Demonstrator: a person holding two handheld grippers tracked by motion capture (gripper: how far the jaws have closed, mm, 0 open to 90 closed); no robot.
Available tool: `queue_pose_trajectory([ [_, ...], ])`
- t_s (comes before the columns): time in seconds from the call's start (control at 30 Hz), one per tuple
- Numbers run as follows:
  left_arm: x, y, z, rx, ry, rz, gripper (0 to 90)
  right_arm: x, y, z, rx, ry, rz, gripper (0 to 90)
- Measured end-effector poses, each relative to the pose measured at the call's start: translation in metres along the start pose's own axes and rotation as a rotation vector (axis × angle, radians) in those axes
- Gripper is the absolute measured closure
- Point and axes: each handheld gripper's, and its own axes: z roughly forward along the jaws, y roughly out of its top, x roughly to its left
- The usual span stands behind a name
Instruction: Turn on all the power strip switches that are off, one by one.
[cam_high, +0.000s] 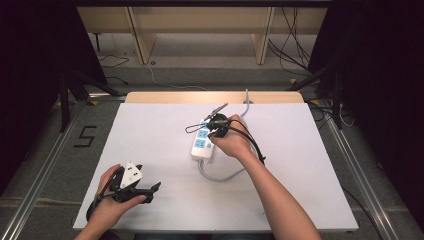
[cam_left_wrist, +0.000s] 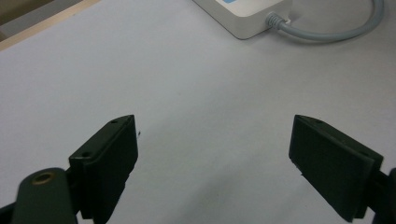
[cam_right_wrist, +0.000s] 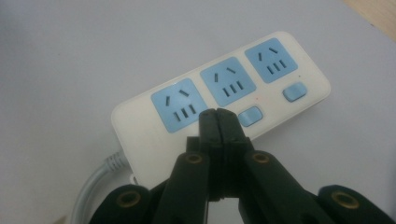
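High view: right gripper (cam_high: 216, 126) hovers over a white power strip (cam_high: 201, 144) near the table's middle.
Right gripper view has the jaws pressed together with nothing between them, their tips above the strip (cam_right_wrist: 219, 100) between its nearest blue socket (cam_right_wrist: 179, 105) and the small blue switch (cam_right_wrist: 250, 115) at about 3 o'clock of them; whether the tips touch the strip's face I cannot tell. A grey cable (cam_high: 220, 175) leaves the strip's near end and curls toward 5 o'clock. At 7 o'clock on the white table (cam_high: 150, 150), well apart from the strip, the left gripper (cam_high: 131, 184) rests in its hand; left gripper view shows its jaws spread wide over bare tabletop (cam_left_wrist: 196, 116), holding nothing.
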Motion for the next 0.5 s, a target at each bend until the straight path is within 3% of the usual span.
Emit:
queue_pose_trajectory([
  [0.5, -0.0002, 0.0000, 0.0001, -0.003, 0.001, -0.003, 15.6, -0.0016, 0.0041, 0.0098, 0.052, 0.010, 0.019, 90.0],
])
